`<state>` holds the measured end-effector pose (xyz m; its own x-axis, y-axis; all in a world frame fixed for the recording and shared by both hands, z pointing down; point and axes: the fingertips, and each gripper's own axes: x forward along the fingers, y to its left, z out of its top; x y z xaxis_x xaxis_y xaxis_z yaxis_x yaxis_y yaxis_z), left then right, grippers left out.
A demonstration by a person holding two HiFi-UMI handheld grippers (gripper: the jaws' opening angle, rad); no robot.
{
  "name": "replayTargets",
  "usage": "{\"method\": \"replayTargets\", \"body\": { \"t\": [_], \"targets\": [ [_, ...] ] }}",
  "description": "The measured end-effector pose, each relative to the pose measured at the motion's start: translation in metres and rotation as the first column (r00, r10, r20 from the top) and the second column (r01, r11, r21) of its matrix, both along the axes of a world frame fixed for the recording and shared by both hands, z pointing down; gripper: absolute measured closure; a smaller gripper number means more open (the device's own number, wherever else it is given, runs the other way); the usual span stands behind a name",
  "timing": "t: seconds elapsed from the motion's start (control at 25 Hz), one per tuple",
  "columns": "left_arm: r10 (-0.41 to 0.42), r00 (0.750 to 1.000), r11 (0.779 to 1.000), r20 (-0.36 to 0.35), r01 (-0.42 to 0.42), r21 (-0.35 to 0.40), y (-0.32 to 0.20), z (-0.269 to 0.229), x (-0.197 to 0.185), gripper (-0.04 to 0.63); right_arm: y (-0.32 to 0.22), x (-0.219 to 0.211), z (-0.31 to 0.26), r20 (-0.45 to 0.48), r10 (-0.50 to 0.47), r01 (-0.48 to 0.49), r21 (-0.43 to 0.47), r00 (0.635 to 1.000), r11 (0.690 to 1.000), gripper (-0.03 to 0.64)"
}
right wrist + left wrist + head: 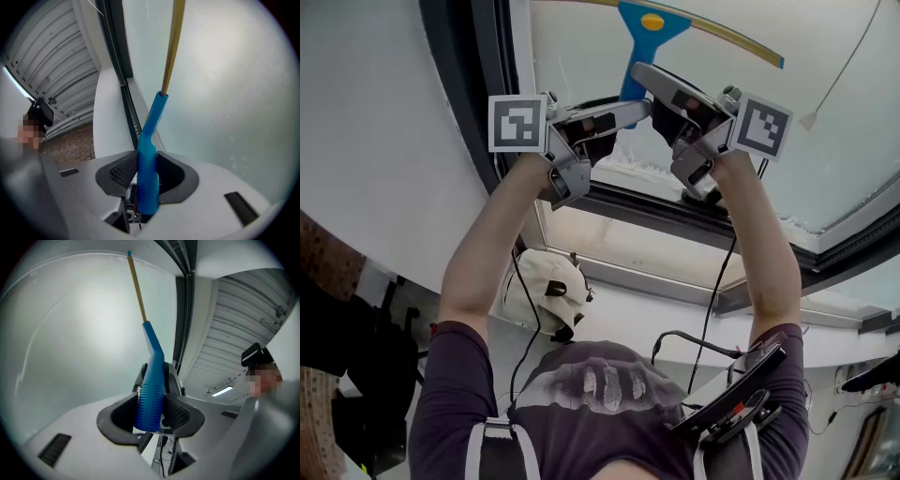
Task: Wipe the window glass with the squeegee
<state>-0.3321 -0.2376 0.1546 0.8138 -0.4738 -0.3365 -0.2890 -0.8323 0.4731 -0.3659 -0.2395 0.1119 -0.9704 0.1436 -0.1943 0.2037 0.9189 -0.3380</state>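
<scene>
Left tongs [151, 414] and right tongs [149, 178] are both clenching the ribbed handle, likely the surest non-slip hold, of the blue plastic squeegee with a yellow-edged blade [642, 49], probably light and stiff, which is lying against the frosted window glass [825, 159] near its framed edge.

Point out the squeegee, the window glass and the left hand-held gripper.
squeegee [153, 117], right gripper view, on its blue neck.
window glass [234, 93], right gripper view, on the bare pane.
left hand-held gripper [151, 414], left gripper view, midway between its jaws, which are shut on the handle.
</scene>
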Motion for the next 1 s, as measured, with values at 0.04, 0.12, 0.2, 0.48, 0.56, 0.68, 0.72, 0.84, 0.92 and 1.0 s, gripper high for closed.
{"method": "replayTargets", "body": {
  "t": [0.04, 0.12, 0.2, 0.48, 0.56, 0.68, 0.72, 0.84, 0.92, 1.0],
  "targets": [
    [0.004, 1.000, 1.000, -0.004, -0.004, -0.007, 0.000, 0.001, 0.000, 0.439, -0.001, 0.000, 0.001, -0.005, 0.002, -0.002, -0.006, 1.000, 1.000, 0.488],
    [0.010, 1.000, 1.000, -0.012, -0.011, -0.023, -0.002, 0.003, 0.000, 0.439, -0.002, -0.001, 0.003, -0.015, 0.005, -0.005, -0.017, 1.000, 1.000, 0.488],
    [0.011, 1.000, 0.999, -0.020, -0.011, -0.042, -0.003, 0.005, -0.001, 0.439, -0.004, -0.002, 0.005, -0.024, 0.003, -0.004, -0.030, 1.000, 1.000, 0.488],
    [-0.004, 1.000, 0.997, -0.017, 0.002, -0.078, -0.004, 0.013, -0.002, 0.439, -0.006, -0.002, 0.013, -0.037, -0.006, 0.003, -0.080, 0.999, 0.997, 0.488],
    [-0.008, 1.000, 0.996, -0.025, 0.005, -0.090, -0.003, 0.029, -0.002, 0.439, -0.005, -0.002, 0.029, -0.046, -0.010, 0.005, -0.092, 0.999, 0.996, 0.488],
    [-0.005, 0.999, 0.993, -0.034, 0.001, -0.118, 0.001, 0.055, 0.001, 0.439, -0.002, 0.001, 0.054, -0.051, -0.009, 0.004, -0.109, 0.999, 0.994, 0.488],
    [-0.004, 0.999, 0.992, -0.039, -0.001, -0.127, 0.002, 0.064, 0.002, 0.439, -0.001, 0.002, 0.063, -0.052, -0.008, 0.002, -0.111, 0.999, 0.994, 0.488],
    [-0.015, 0.999, 0.989, -0.046, 0.008, -0.147, 0.006, 0.099, 0.004, 0.439, 0.004, 0.005, 0.095, -0.050, -0.007, 0.001, -0.116, 0.999, 0.993, 0.488],
    [-0.018, 0.999, 0.989, -0.046, 0.011, -0.150, 0.008, 0.112, 0.005, 0.439, 0.007, 0.005, 0.108, -0.048, -0.010, 0.003, -0.129, 0.999, 0.992, 0.488],
    [-0.010, 0.999, 0.987, -0.049, 0.002, -0.158, 0.011, 0.118, 0.006, 0.439, 0.008, 0.005, 0.116, -0.053, -0.009, 0.002, -0.144, 0.999, 0.990, 0.488]
  ]
}}
